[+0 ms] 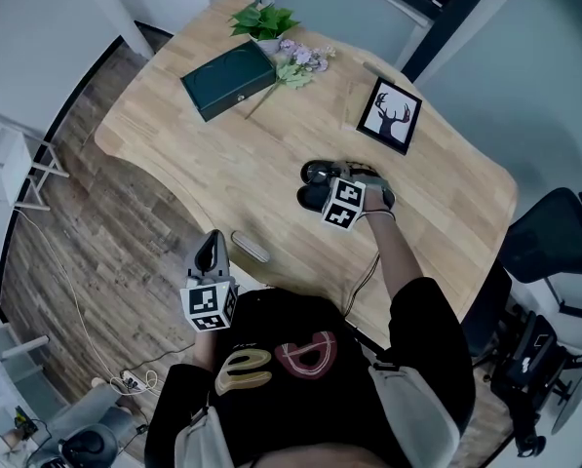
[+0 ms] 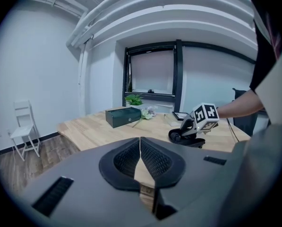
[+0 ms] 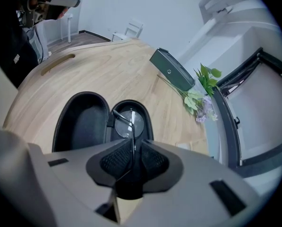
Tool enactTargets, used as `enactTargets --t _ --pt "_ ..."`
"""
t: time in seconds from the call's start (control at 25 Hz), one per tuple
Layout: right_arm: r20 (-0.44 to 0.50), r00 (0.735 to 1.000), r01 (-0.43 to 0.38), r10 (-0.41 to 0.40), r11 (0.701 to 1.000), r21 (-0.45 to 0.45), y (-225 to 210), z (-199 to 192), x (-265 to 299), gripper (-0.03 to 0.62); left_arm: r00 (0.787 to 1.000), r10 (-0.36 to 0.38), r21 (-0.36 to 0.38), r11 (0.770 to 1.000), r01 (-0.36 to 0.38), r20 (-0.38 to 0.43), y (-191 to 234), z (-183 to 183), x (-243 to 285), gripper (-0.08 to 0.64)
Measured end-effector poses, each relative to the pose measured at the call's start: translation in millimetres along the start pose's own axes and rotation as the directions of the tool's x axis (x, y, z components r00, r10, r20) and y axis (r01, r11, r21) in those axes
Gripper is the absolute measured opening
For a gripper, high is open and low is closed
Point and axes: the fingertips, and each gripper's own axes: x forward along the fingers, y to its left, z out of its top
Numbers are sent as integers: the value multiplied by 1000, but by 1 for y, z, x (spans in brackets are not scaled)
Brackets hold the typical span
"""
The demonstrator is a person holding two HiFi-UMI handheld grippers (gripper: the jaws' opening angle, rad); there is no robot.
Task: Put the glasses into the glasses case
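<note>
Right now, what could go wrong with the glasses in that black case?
1. A thin arm of the glasses runs between the right tongs, which stand slightly apart. Lifting away crookedly could snag it and drag the glasses out of the case.
2. That arm seems to stick up out of the open case, so closing the case now might bend it.
</note>
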Motion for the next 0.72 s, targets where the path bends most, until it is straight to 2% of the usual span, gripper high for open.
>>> enactTargets --t 0.32,0.48,0.72 --pt "89 995 40 -49 994 101 -15 11 -17 162 1000 -6 -39 999 7 19 1 3 0 18" --pt "107 994 -5 -10 990 142 -12 13 -29 231 999 -24 -32 999 25 21 -5 5 0 18" --pt "144 989 -5 -25 979 202 -10 16 -62 236 994 -101 -16 995 102 48 -26 15 4 18"
